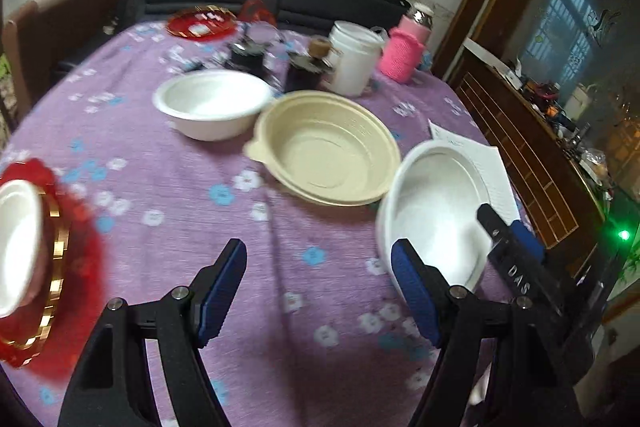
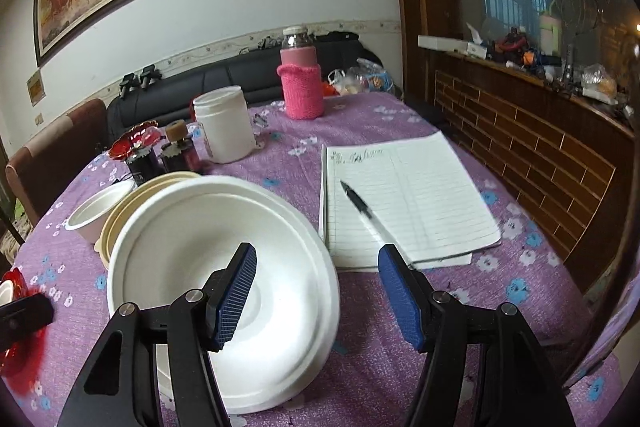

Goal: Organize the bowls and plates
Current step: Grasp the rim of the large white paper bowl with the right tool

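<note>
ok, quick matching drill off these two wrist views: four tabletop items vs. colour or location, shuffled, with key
Items:
1. big bowl under the right gripper
2. middle bowl
3. pen
4. knitted bottle sleeve

Matches:
A. pink
B. beige
C. lying on the lined notepad
D. white

Pairs: 1-D, 2-B, 3-C, 4-A
</note>
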Available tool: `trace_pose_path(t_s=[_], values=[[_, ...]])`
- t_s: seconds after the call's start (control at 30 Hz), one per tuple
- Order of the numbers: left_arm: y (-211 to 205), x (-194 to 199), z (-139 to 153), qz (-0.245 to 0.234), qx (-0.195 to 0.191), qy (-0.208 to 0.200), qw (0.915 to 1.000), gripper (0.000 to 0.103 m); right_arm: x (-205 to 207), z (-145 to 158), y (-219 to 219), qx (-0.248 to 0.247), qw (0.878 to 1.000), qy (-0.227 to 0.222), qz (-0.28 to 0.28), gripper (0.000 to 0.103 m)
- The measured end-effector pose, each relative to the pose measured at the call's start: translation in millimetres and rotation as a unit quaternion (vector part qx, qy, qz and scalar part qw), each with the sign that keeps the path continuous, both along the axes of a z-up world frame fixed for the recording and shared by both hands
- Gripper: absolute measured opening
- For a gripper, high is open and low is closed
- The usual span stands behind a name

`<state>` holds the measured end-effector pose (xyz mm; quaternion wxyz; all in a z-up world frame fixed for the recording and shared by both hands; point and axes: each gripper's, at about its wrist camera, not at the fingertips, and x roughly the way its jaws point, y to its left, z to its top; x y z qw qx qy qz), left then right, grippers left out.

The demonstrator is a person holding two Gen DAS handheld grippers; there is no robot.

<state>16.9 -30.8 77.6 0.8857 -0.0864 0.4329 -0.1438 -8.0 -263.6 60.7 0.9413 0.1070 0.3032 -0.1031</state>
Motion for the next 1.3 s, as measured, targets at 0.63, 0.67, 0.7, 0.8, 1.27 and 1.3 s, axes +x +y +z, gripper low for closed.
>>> trace_pose_path(t_s=[0.63,0.67,0.7,0.8,1.27,1.3], values=[[-38.0,41.6,-40.4,-0.036,0.013,0.033,0.9987,0.058,13.2,-32.6,-3.9,0.124,0.989,0.058,0.055,0.02],[-38.3,42.2,-40.9,-0.04,0.014,0.035,0.9985,0.049,13.2,-32.6,-3.3,0.13,0.988,0.059,0.06,0.017],[-39.1,42.5,-41.8,-0.046,0.016,0.039,0.9981,0.037,12.6,-32.7,-2.1,0.134,0.987,0.06,0.065,0.016],[-41.8,43.0,-44.5,-0.061,0.037,0.047,0.9964,0.017,9.8,-30.0,4.9,0.128,0.987,0.058,0.075,0.015],[8.9,2.2,-31.2,-0.009,0.052,0.036,0.998,0.013,-1.2,-23.1,52.0,0.117,0.979,0.047,0.163,0.015],[15.1,-3.0,-29.2,-0.003,0.054,0.032,0.998,0.013,-2.8,-23.3,56.3,0.118,0.977,0.048,0.17,0.015]])
